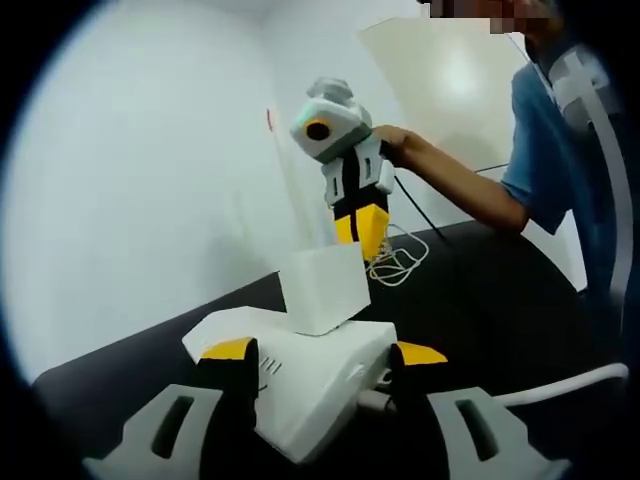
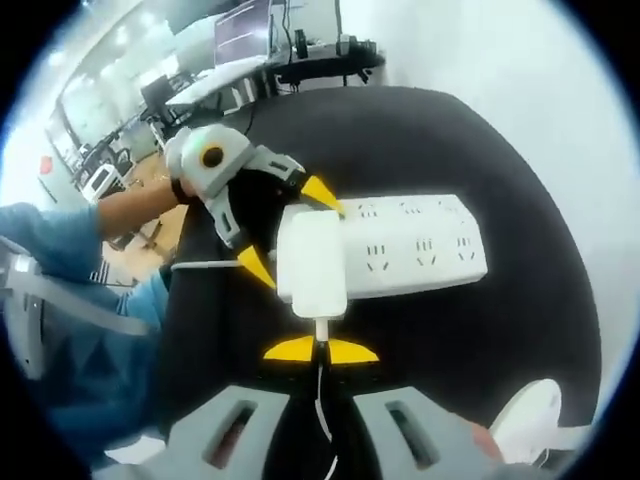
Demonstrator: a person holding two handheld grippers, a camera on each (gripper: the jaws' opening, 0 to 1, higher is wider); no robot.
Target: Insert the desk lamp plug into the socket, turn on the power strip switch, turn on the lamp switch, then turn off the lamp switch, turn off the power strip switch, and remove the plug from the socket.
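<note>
Power strip [image 2: 410, 248] lying on the black tabletop [image 2: 520, 160], with the white plug [image 2: 312, 262] seated at its end nearest the left gripper [image 2: 285, 225]; in the left gripper view the strip [image 1: 300, 385] sits between that gripper's own yellow-tipped fingers [image 1: 232, 350], which clamp its end, and the plug [image 1: 322, 288] stands on top at 12 o'clock. The right gripper [image 2: 320, 351] has its fingers pressed together on the thin cord [image 2: 322, 400] just below the plug, at 6 o'clock of it; the same gripper [image 1: 362, 235] appears in the left gripper view beyond the plug. Risks, as judged: pulling by the cord rather than the plug body could strain the cord at its root or let it slip through the fingers; a pull off the plug's axis could lever the strip up out of the left fingers or drag it across the tabletop. Hard to make out: the strip's switch and its state, how deep the prongs sit, and the lamp itself; a white rounded object [image 2: 525, 420] at 5 o'clock is cut off by the edge, and loose cord [image 1: 398, 262] coils behind the right gripper.
</note>
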